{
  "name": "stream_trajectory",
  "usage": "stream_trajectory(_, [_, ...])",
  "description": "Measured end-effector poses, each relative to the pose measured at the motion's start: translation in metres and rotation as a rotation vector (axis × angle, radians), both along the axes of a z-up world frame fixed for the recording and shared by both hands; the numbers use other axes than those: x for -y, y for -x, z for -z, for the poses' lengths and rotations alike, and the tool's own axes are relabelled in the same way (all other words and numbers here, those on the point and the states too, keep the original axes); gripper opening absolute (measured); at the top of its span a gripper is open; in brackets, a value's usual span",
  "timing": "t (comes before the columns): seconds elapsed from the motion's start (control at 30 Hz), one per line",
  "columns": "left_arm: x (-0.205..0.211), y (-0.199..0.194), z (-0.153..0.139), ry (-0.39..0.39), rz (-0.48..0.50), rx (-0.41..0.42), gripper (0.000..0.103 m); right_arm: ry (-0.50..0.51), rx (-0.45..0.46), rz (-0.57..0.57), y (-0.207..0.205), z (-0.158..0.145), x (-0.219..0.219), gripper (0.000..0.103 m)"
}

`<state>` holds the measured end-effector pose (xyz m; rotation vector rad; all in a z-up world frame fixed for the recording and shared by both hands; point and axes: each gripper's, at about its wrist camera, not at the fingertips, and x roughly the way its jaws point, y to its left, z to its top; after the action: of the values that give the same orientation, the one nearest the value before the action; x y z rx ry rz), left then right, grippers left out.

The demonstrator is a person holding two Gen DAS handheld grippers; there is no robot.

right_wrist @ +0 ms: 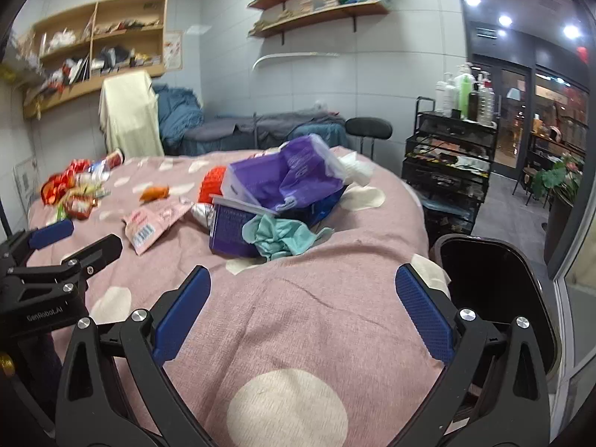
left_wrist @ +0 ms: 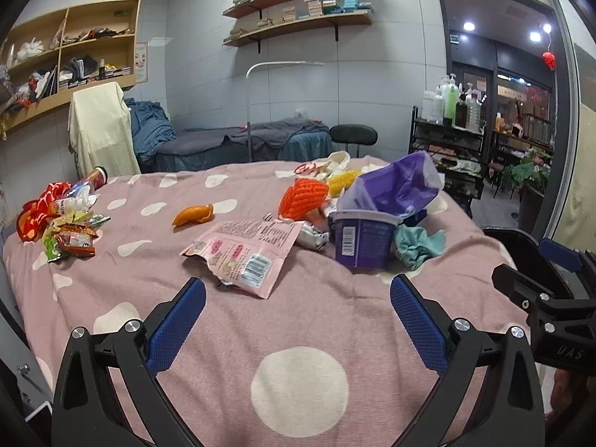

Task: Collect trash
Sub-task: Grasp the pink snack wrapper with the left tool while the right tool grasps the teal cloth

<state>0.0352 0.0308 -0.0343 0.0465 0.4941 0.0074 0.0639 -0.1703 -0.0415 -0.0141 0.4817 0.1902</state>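
Observation:
Trash lies on a pink spotted bed cover (left_wrist: 298, 335). A flat pink wrapper (left_wrist: 246, 249) lies just ahead of my open, empty left gripper (left_wrist: 298, 290). A purple cup (left_wrist: 363, 240), a purple bag (left_wrist: 395, 186) and a crumpled teal tissue (left_wrist: 419, 247) sit to its right. An orange scrap (left_wrist: 193, 215) and a red-and-green wrapper pile (left_wrist: 63, 223) lie left. My right gripper (right_wrist: 303, 279) is open and empty, short of the teal tissue (right_wrist: 279, 236) and purple cup (right_wrist: 231, 234). A black bin (right_wrist: 495, 287) stands open at the bed's right edge.
A black trolley (right_wrist: 447, 171) with bottles stands right of the bed, with a black stool (right_wrist: 368, 128) behind. A second bed with blue bedding (left_wrist: 231, 141) lies at the back wall. Wall shelves (left_wrist: 70, 56) hang at left. The right gripper's body (left_wrist: 551, 298) shows at the left view's edge.

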Motion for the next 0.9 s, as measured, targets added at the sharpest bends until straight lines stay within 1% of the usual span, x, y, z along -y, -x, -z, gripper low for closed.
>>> stream_trajectory(0.1, [-0.011,-0.016,0.006,-0.031,-0.018,-0.081,0.098,0.024,-0.084,-0.05,-0.02,0.004,-0.006,0.098])
stream_trajectory(0.17, [-0.02,-0.029,0.011,-0.048,-0.036,-0.134,0.098,0.035,-0.125,-0.093,-0.033,0.007,-0.012,0.098])
stream_trajectory(0.27, [-0.031,-0.049,0.015,-0.059,-0.036,-0.204,0.098,0.078,-0.166,-0.116,-0.052,0.009,-0.02,0.098])
stream_trajectory(0.4, [-0.029,-0.068,0.016,-0.125,-0.014,-0.228,0.098,0.106,-0.213,-0.136,-0.078,0.01,-0.025,0.098])
stream_trajectory(0.53, [-0.024,-0.095,0.023,-0.18,0.016,-0.296,0.098,0.132,-0.285,-0.163,-0.107,0.016,-0.029,0.097])
stream_trajectory(0.6, [-0.022,-0.108,0.029,-0.212,0.031,-0.331,0.098,0.158,-0.31,-0.188,-0.12,0.018,-0.033,0.092])
stream_trajectory(0.67, [-0.023,-0.119,0.033,-0.219,0.035,-0.363,0.098,0.194,-0.336,-0.193,-0.134,0.023,-0.037,0.087])
stream_trajectory(0.73, [-0.025,-0.128,0.035,-0.202,0.041,-0.382,0.098,0.227,-0.358,-0.206,-0.146,0.028,-0.042,0.085])
stream_trajectory(0.8, [-0.029,-0.134,0.036,-0.17,0.043,-0.404,0.096,0.255,-0.396,-0.216,-0.157,0.035,-0.046,0.079])
stream_trajectory(0.83, [-0.032,-0.136,0.036,-0.148,0.045,-0.413,0.094,0.261,-0.415,-0.214,-0.161,0.038,-0.047,0.072])
stream_trajectory(0.87, [-0.034,-0.137,0.036,-0.131,0.046,-0.42,0.09,0.265,-0.425,-0.216,-0.164,0.04,-0.048,0.063])
stream_trajectory(0.9, [-0.037,-0.139,0.037,-0.106,0.05,-0.428,0.085,0.264,-0.43,-0.222,-0.165,0.041,-0.05,0.059])
